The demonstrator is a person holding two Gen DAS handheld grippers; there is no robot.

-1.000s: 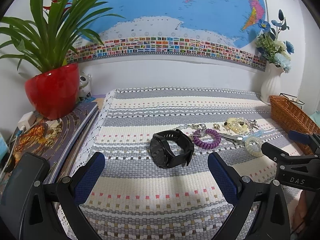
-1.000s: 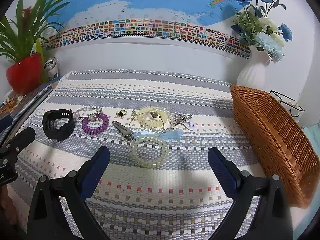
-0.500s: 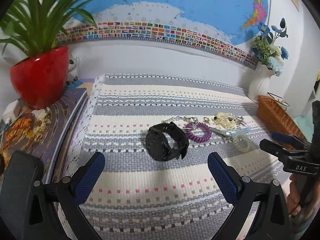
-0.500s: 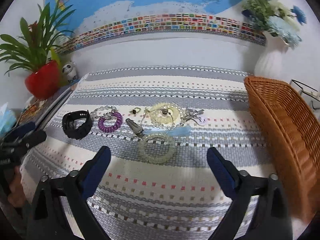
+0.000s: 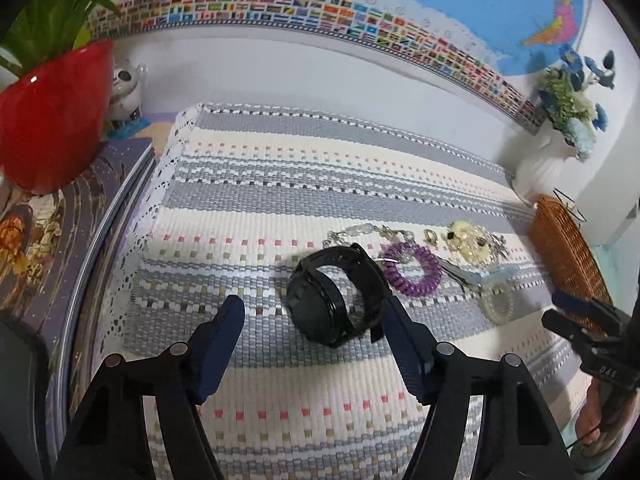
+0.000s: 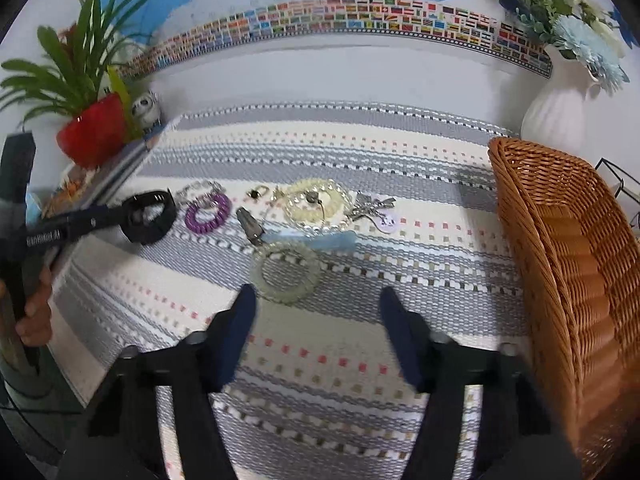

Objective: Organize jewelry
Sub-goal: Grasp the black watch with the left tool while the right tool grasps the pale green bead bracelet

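Note:
A black watch (image 5: 336, 292) stands on its strap on the woven mat (image 5: 280, 184), just ahead of and partly between the fingertips of my left gripper (image 5: 312, 308). Its jaws are closing; the right finger is near the strap, the left finger stands apart from it. In the right wrist view a pale clear bead bracelet (image 6: 286, 276) lies flat just beyond my right gripper (image 6: 318, 300). Those jaws are closing too, with only mat between them. A purple coil bracelet (image 5: 412, 270), a cream bead bracelet (image 6: 316, 202) and small charms lie in a row behind.
A wicker basket (image 6: 568, 240) stands at the mat's right edge, with a white vase (image 6: 556, 112) of flowers behind it. A red plant pot (image 5: 52, 116) sits on a stack of books (image 5: 60, 232) at the left. The wall closes off the back.
Both grippers' jaws have narrowed. The left gripper has come closer to the watch and tilted down. The right gripper has closed in on the pale bracelet.

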